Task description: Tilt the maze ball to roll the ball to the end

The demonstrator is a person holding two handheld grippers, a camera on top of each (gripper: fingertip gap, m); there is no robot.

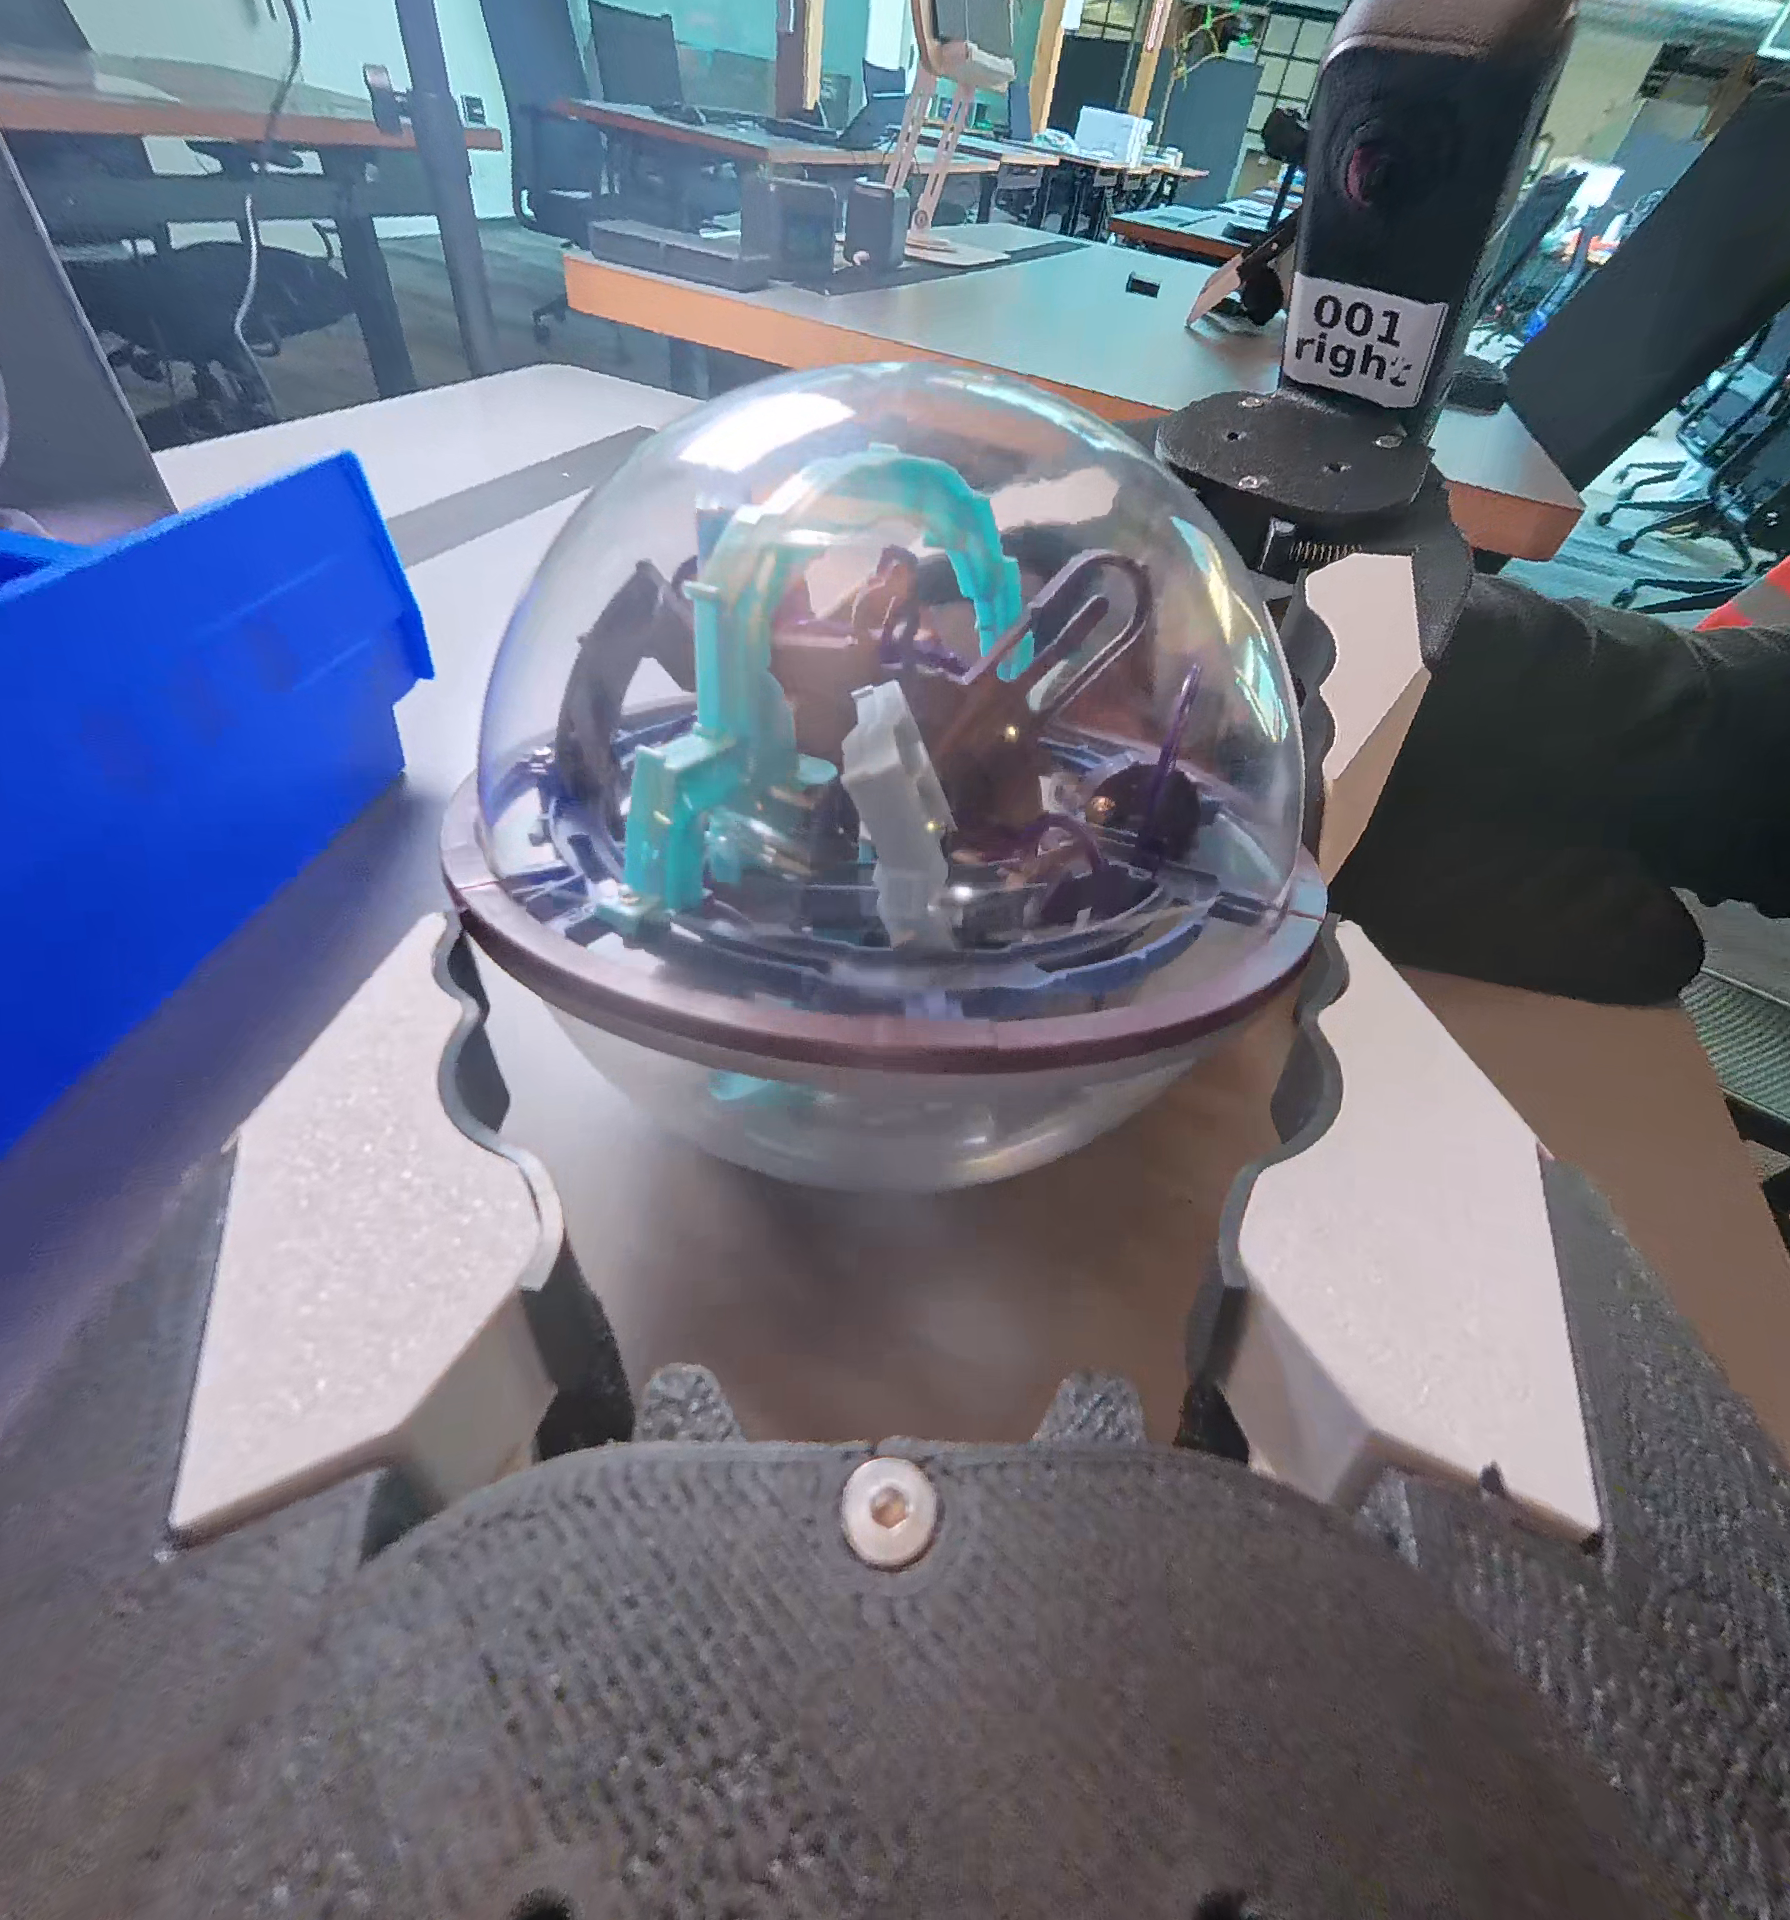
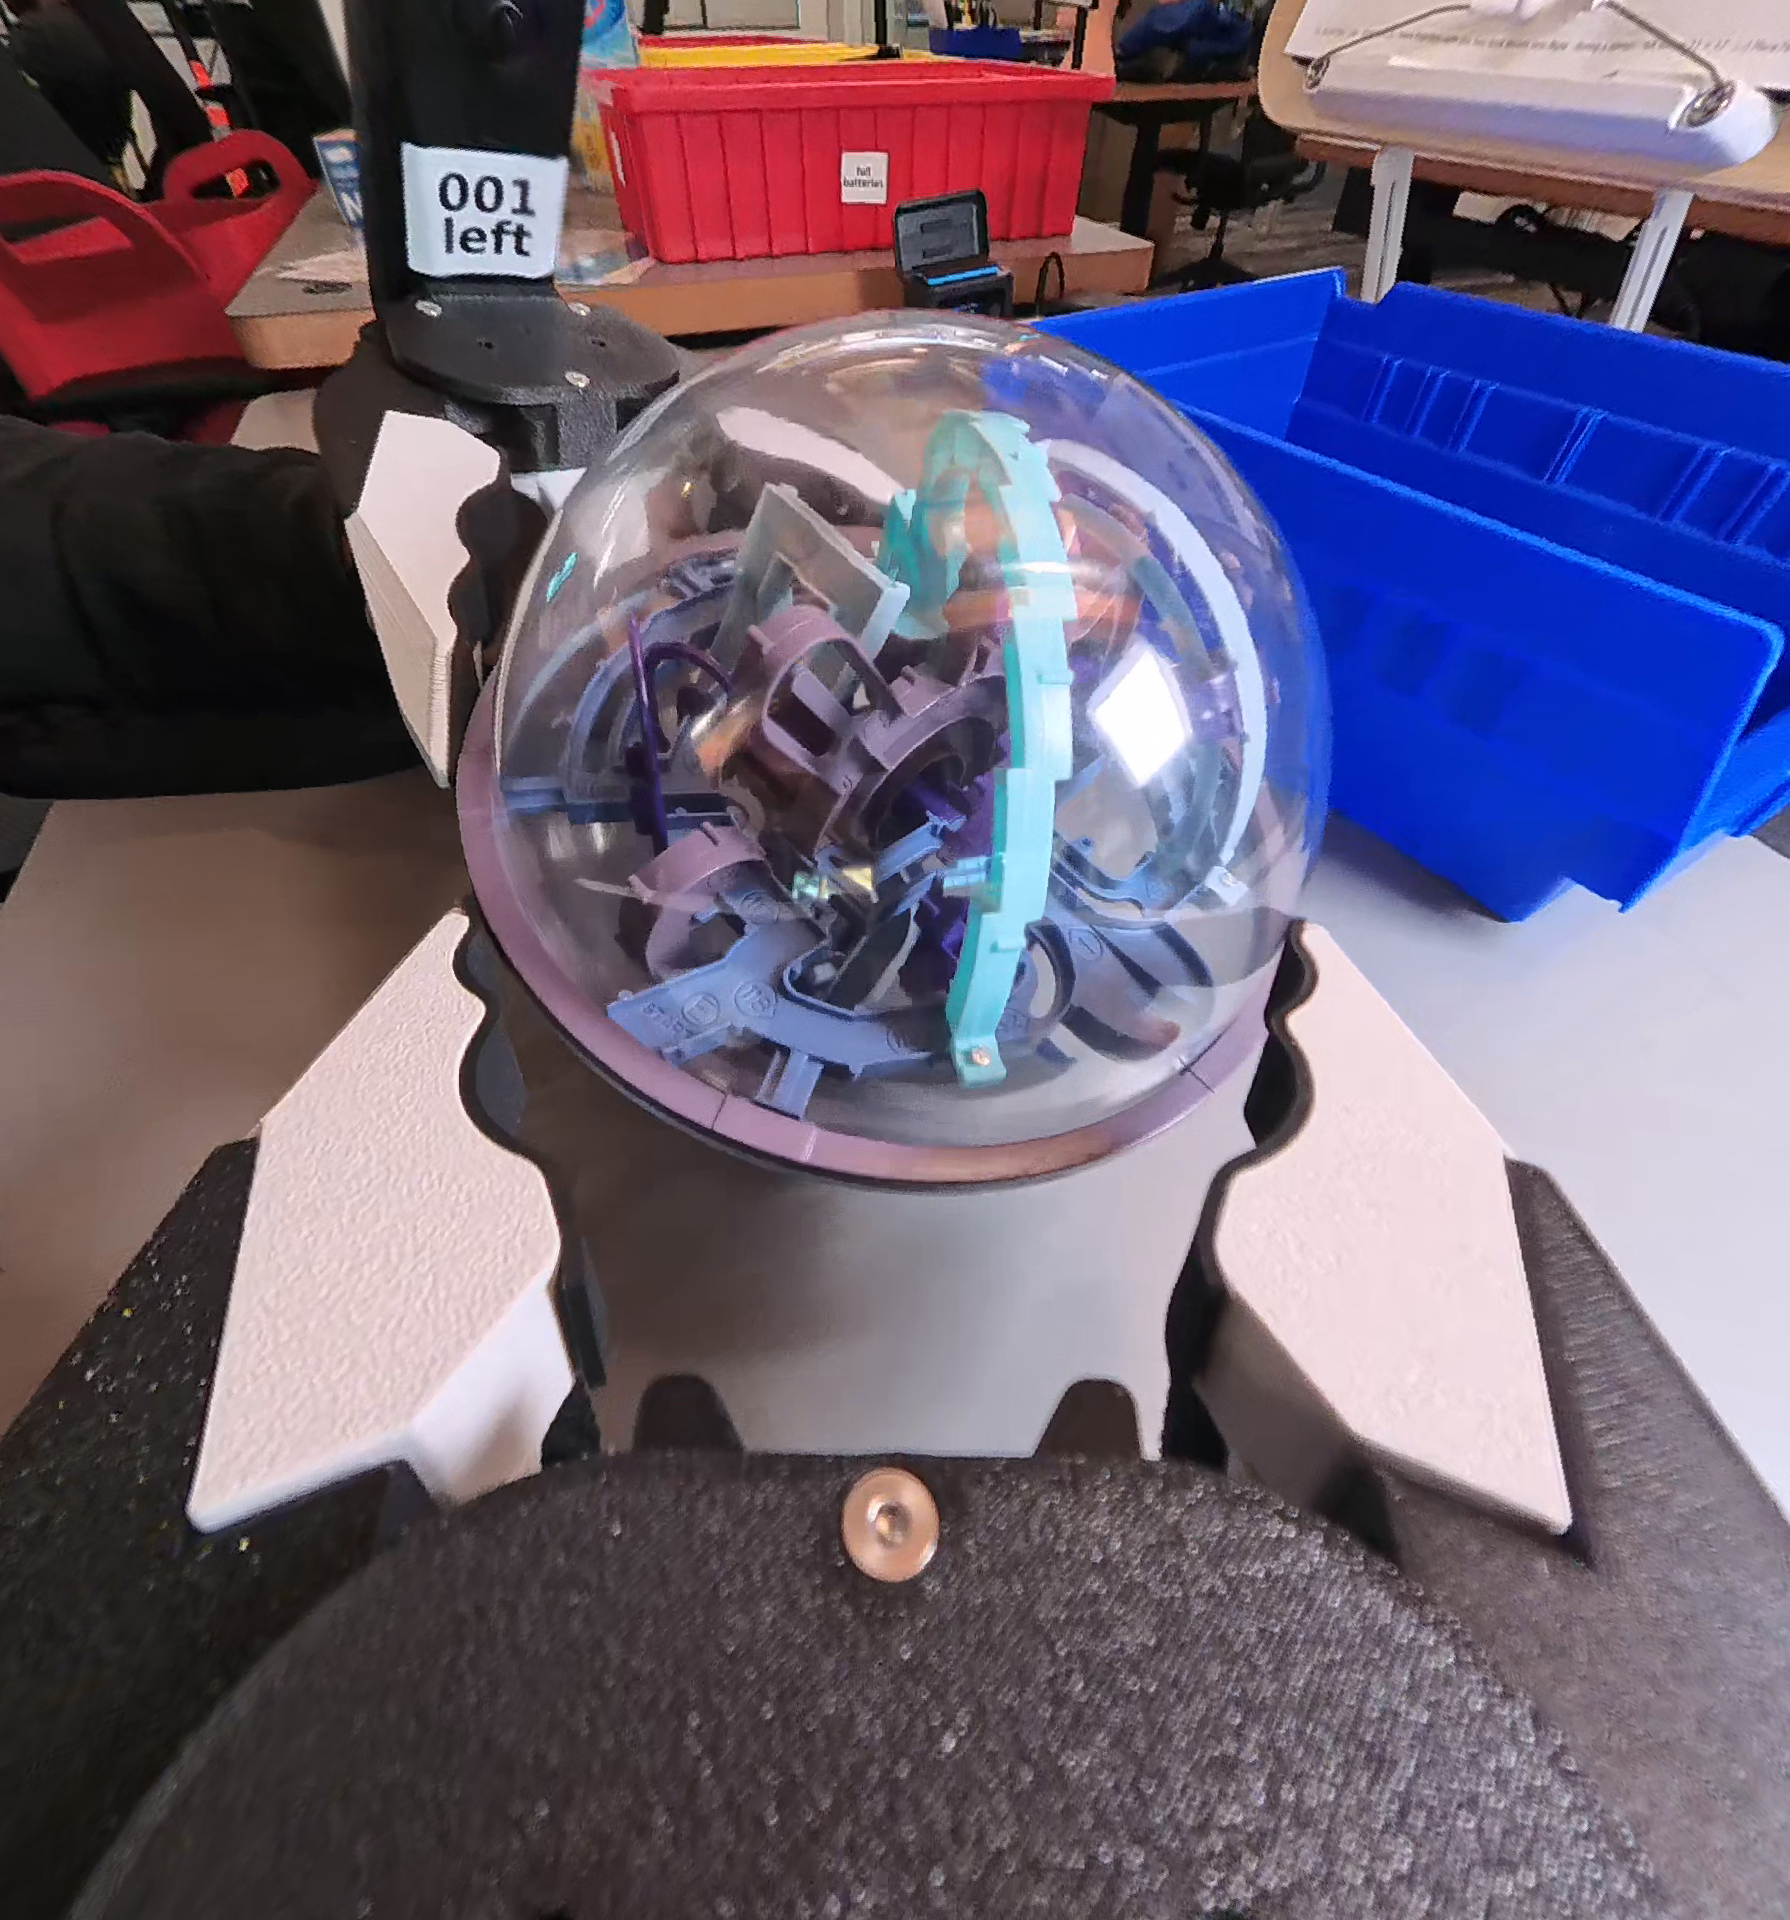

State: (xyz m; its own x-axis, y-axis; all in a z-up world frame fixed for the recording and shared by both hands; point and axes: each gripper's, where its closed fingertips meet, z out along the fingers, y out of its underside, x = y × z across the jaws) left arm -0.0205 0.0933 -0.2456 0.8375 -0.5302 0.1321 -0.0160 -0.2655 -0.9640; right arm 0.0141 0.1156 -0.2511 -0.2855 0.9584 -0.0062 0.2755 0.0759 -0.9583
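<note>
— What can't you make out here?

— The little ball inside the maze ball (image 1: 886, 790). The clear shell throws back window glare, the tracks are blurred, and I cannot tell where the ball sits. The underside of the globe is hidden by its brown rim band in the right wrist view. The blue bin (image 1: 143, 748) is cut off at the left edge, and the person shows only as a dark sleeve (image 1: 1597, 790).

— And the tongs?

— The left gripper (image 1: 886, 997) has its fingers spread wide, one on each side of the globe at the rim band, tips touching it. The right gripper (image 2: 875, 997) does the same from the opposite side. Both seem to press on the shell, so the globe is gripped between the two pairs.

— Where is the globe, then?

— Over a pale grey table (image 2: 1597, 1091), between the two grippers, just beside the blue bin (image 2: 1545, 623). In the right wrist view its rim band looks tilted.

— The room?

— An office workshop: long desks with wooden edges, dark chairs, a red crate (image 2: 839, 145) on a desk behind.

— Materials?

— The shell is smooth clear plastic; inside are teal, grey, brown and purple plastic tracks. The fingers (image 1: 371, 1174) are matt white with wavy dark inner edges, and the gripper bodies are rough black printed plastic with a metal screw.
</note>
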